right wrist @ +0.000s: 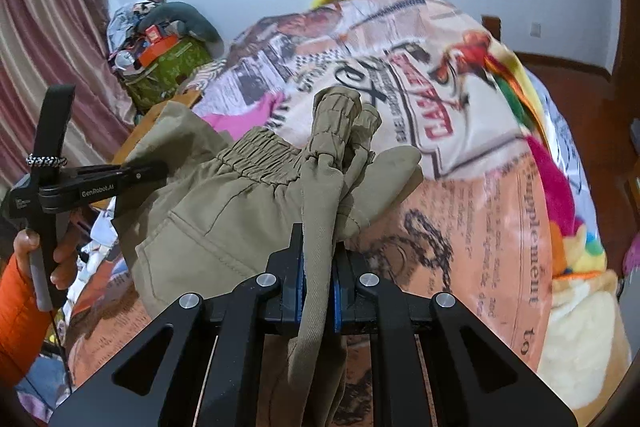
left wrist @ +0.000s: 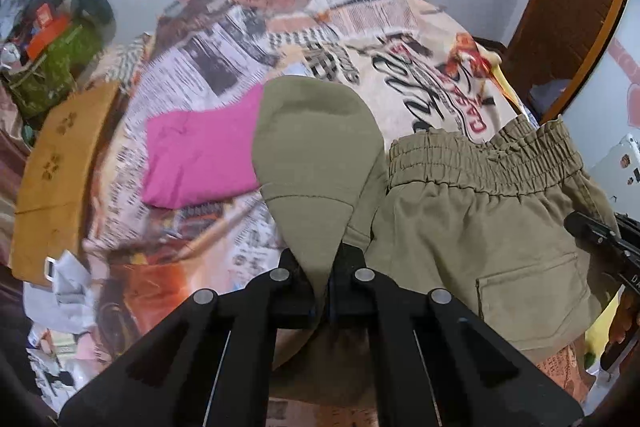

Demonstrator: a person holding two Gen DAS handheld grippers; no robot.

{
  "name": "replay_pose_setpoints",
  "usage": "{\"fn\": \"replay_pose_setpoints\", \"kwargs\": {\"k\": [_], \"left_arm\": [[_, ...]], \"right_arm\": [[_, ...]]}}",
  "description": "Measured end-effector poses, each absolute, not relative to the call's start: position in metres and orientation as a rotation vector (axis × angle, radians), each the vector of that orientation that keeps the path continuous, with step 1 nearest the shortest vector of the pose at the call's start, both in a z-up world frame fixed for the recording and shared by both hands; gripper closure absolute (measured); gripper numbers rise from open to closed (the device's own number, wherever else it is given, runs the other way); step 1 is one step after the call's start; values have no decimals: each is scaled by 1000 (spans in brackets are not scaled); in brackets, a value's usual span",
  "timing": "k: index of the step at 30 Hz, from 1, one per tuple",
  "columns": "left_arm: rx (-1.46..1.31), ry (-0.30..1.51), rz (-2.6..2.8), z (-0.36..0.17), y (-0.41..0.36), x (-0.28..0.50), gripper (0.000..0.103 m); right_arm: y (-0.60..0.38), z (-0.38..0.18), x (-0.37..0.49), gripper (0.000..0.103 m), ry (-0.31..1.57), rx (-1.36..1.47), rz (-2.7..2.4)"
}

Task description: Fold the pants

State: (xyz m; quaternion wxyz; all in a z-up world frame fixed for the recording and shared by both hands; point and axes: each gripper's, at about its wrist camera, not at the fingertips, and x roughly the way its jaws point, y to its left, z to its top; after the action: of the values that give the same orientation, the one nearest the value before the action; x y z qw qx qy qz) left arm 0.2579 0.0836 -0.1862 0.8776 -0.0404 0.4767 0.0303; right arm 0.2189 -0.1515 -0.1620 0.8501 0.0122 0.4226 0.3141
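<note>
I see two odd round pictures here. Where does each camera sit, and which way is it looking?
Left wrist view: sits on the left gripper, looking down its fingers at the khaki pants on the newspaper-print bedspread; the right gripper pokes in at the right edge.
Right wrist view: sits on the right gripper, looking across the bed toward the wall; the person's left hand and orange sleeve show, holding the left gripper.
Shared: both grippers clamp the same pants; pink cloth and bedspread appear in both.
</note>
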Motion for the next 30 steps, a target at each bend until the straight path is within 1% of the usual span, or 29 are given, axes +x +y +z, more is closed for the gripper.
{"fn": "replay_pose_setpoints", "kwargs": {"k": [7, 14, 21, 30], "left_arm": [[-62, 899, 119, -148, 113, 255, 99], [-83, 851, 173, -130, 151, 258, 99], [-80, 832, 238, -132, 189, 272, 99], [-71, 836, 331, -159, 240, 308, 99]], "right_arm": [[-117, -130, 230, 94, 811, -1, 695], [-79, -112, 247, 94, 753, -15, 733], [-35, -109, 276, 95, 738, -29, 773], [18, -131, 313, 95, 767, -33, 805]]}}
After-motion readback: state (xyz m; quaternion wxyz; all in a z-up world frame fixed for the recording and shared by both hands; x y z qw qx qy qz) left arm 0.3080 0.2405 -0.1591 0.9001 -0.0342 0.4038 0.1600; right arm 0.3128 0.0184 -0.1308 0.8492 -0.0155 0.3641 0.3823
